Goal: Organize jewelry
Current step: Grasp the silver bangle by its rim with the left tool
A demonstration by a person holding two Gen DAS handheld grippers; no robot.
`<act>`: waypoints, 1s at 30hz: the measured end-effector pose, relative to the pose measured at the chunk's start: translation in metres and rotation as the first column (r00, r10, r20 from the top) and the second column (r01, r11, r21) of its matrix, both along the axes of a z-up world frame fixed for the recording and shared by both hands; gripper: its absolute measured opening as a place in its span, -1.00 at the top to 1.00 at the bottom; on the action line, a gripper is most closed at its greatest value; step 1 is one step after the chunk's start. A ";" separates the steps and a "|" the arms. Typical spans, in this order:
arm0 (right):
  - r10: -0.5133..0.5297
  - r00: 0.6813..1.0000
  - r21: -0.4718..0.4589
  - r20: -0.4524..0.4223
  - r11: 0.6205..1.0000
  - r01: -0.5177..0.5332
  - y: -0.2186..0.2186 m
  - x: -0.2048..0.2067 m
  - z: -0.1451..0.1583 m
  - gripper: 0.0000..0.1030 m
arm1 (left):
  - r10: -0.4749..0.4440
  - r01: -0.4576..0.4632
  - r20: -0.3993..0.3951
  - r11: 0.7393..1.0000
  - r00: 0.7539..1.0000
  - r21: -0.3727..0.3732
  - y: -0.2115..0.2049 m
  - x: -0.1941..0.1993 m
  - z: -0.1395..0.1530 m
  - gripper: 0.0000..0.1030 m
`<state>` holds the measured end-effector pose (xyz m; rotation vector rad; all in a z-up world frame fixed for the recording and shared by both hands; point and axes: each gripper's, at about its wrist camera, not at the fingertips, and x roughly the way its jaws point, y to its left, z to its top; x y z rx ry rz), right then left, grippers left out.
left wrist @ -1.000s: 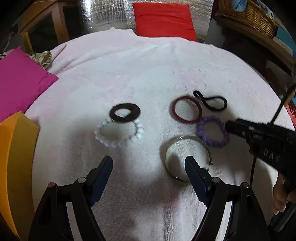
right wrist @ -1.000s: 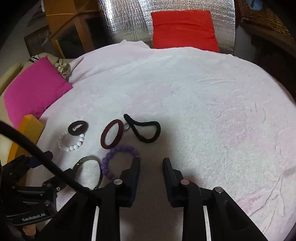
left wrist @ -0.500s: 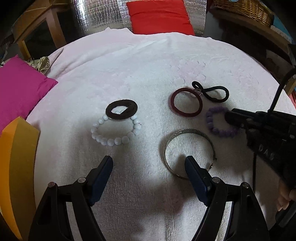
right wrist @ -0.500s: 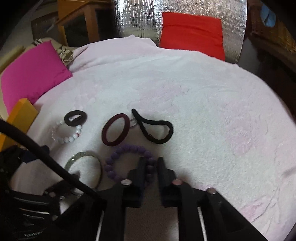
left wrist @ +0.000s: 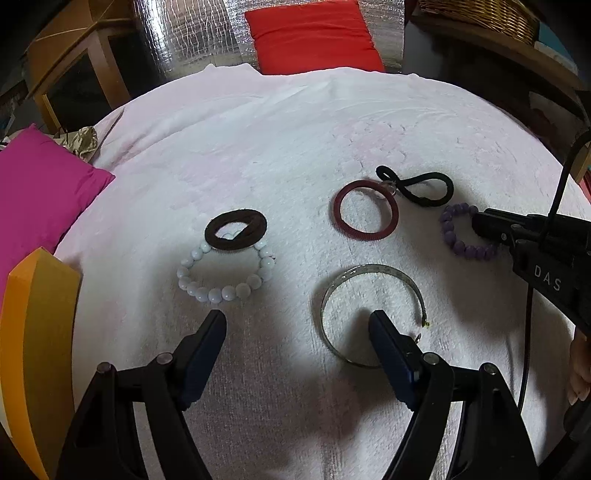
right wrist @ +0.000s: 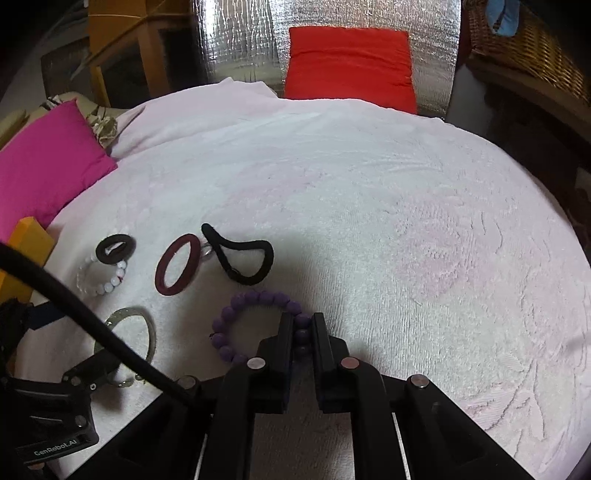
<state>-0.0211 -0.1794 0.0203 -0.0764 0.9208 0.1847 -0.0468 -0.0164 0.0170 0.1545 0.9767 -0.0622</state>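
On a pale pink towel [left wrist: 280, 147] lie several bands. My right gripper [right wrist: 302, 321] is shut on the near side of the purple bead bracelet [right wrist: 236, 306], which rests on the towel; the same bracelet [left wrist: 452, 236] shows at the right of the left wrist view with the right gripper's tip [left wrist: 480, 223] on it. My left gripper [left wrist: 297, 319] stands open above the towel; its right finger is over the silver bangle [left wrist: 369, 271]. A white bead bracelet [left wrist: 225, 291] lies partly under a dark brown hair tie [left wrist: 236, 232]. A maroon band [left wrist: 364, 210] and a black looped tie [left wrist: 421, 186] lie farther back.
An orange box [left wrist: 33, 325] stands at the left edge beside a magenta cushion [left wrist: 40, 199]. A red cushion [left wrist: 314, 37] leans against silver foil at the back. A wicker basket [left wrist: 480, 14] sits on a shelf at the right. A hand [left wrist: 581, 369] shows at the right edge.
My right gripper's jaws came together on the purple bracelet's near beads. The left gripper stayed open and kept its place over the bangle.
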 end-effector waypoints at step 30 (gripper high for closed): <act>0.025 0.999 0.152 0.019 0.988 -0.028 -0.006 -0.013 0.022 0.80 | -0.066 0.072 0.039 0.979 0.997 -0.190 0.015 -0.010 0.018 0.92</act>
